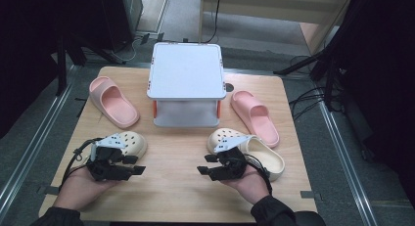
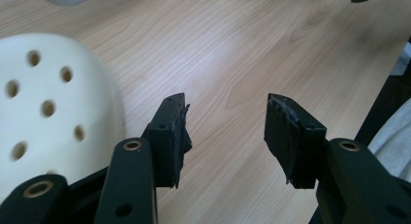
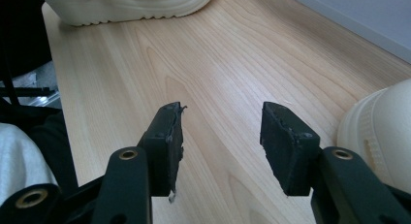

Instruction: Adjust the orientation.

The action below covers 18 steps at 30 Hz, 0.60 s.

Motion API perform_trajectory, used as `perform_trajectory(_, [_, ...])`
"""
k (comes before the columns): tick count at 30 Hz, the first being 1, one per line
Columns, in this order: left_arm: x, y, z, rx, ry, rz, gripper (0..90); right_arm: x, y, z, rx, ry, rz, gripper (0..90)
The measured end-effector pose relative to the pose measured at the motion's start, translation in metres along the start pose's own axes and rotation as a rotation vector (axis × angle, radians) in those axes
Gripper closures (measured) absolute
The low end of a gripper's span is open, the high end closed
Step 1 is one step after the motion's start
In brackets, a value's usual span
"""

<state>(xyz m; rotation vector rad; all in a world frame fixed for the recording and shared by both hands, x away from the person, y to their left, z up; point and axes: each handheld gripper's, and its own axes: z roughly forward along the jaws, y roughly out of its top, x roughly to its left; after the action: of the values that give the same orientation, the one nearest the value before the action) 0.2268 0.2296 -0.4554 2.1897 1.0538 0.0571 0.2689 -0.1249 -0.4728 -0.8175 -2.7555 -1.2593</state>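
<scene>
The left gripper is hovering open, a cream clog lying just beside it. The right gripper is gaping empty too, its cream clog sitting close behind.

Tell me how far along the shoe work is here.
Nothing looks done: both pink slippers and both cream clogs lie on the table, and the white rack is bare. Left gripper and right gripper are open, holding nothing. All four shoes remain.

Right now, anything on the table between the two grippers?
No. In the high view only bare wooden table lies between the left gripper and the right gripper, both open.
</scene>
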Motion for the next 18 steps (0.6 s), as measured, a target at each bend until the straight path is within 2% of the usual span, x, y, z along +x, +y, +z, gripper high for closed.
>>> perform_trajectory(3, [0.003, -0.004, -0.006, -0.004, 0.007, -0.012, 49.8, -0.001, 0.001, 0.001, 0.003, -0.002, -0.002, 50.2])
perform_trajectory(11, [0.009, -0.016, -0.028, -0.018, 0.06, -0.045, 50.2, -0.002, 0.002, 0.002, 0.004, -0.004, -0.003, 49.2])
perform_trajectory(12, [0.01, -0.021, -0.036, -0.033, 0.089, -0.057, 50.6, -0.002, 0.002, 0.002, 0.007, -0.005, -0.005, 49.0])
perform_trajectory(15, [0.011, -0.026, -0.042, -0.039, 0.106, -0.068, 50.9, -0.002, 0.002, 0.003, 0.009, -0.007, -0.004, 48.7])
perform_trajectory(16, [0.016, -0.032, -0.047, -0.033, 0.13, -0.092, 50.9, -0.002, 0.002, 0.003, 0.01, -0.008, -0.003, 48.6])
perform_trajectory(17, [0.016, -0.032, -0.047, -0.033, 0.13, -0.092, 51.0, -0.002, 0.002, 0.003, 0.01, -0.008, -0.003, 48.6])
perform_trajectory(18, [0.021, -0.038, -0.05, -0.025, 0.158, -0.115, 51.4, -0.002, 0.002, 0.003, 0.011, -0.009, -0.003, 48.5])
